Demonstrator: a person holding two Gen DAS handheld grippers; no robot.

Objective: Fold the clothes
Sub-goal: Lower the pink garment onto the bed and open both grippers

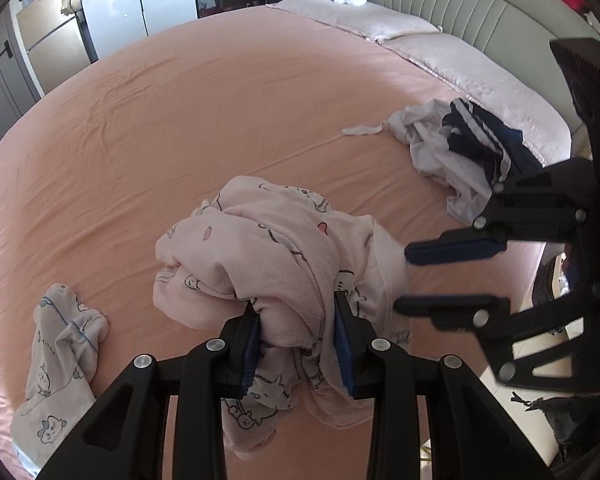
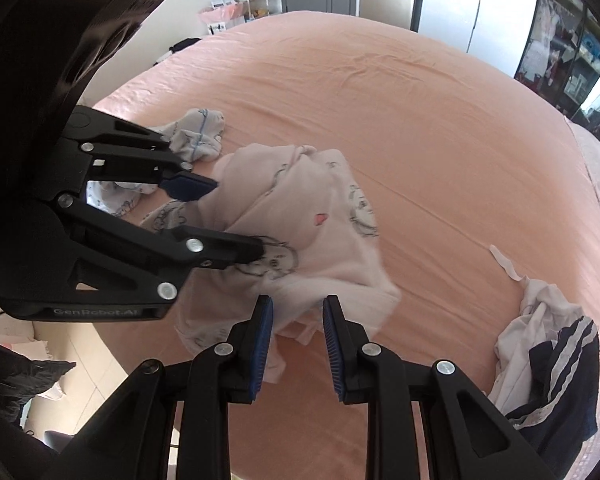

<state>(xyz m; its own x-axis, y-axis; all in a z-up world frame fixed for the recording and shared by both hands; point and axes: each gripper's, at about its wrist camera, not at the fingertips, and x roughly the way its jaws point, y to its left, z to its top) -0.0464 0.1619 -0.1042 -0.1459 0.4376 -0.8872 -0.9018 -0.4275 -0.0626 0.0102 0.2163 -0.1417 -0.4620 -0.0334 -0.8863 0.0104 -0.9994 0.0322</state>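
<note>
A crumpled pale pink garment [image 1: 276,248] [image 2: 312,208] with small cartoon prints lies bunched on the peach bed sheet [image 1: 180,120] [image 2: 420,120]. My left gripper [image 1: 296,308] [image 2: 240,218] is shut on a thick fold of it, and the cloth bulges between the blue pads. My right gripper [image 2: 298,300] [image 1: 401,279] comes in from the garment's other side. Its jaws stand a little apart, and the garment's near edge lies at their tips without being pinched.
A small white printed garment [image 1: 60,352] [image 2: 196,136] lies beside the pink one. A white and navy heap of clothes [image 1: 460,148] [image 2: 548,352] and a white strip [image 1: 362,130] [image 2: 504,264] lie toward the pillows [image 1: 380,20]. The bed's near edge drops to the floor [image 2: 80,364].
</note>
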